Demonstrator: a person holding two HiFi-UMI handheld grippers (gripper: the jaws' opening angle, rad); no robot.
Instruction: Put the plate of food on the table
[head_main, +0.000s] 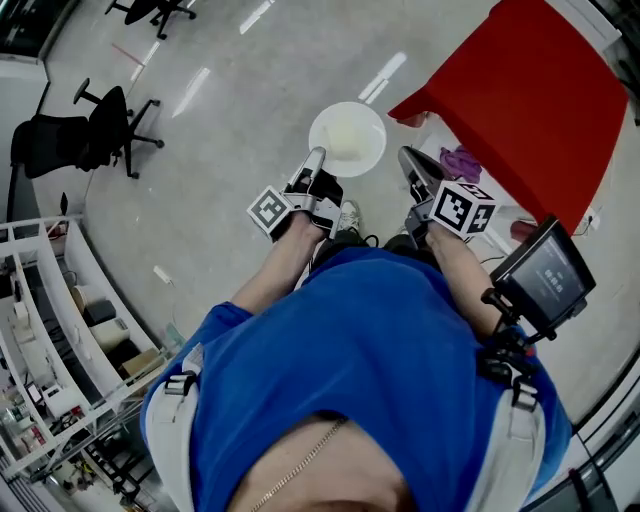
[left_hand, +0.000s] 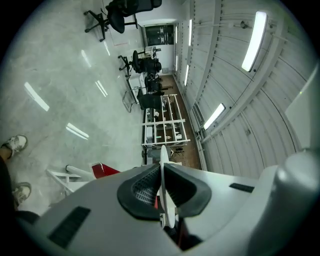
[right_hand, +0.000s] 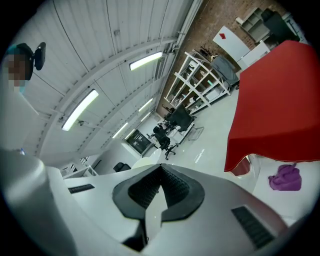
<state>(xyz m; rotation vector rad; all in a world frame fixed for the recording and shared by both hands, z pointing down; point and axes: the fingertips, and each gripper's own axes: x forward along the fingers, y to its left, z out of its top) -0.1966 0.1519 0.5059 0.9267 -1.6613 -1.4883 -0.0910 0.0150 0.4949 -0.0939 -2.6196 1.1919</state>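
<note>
My left claw (head_main: 317, 156) pinches the rim of the plate (head_main: 350, 140), up in the air near the red table (head_main: 530, 100). My right claw (head_main: 408, 158) is pressed together, empty. The plate looks hard, slippery and easy to break, so I think the rim is the best spot to hold, kept flat.

The plate (head_main: 347, 138) is above the floor (head_main: 230, 90), left of the tabletop (head_main: 530, 100)'s near-left corner, with its near rim in the left tool (head_main: 315, 160). The right tool (head_main: 410, 160) is just right of the plate. A chair (head_main: 90, 130) stands well to the left.
</note>
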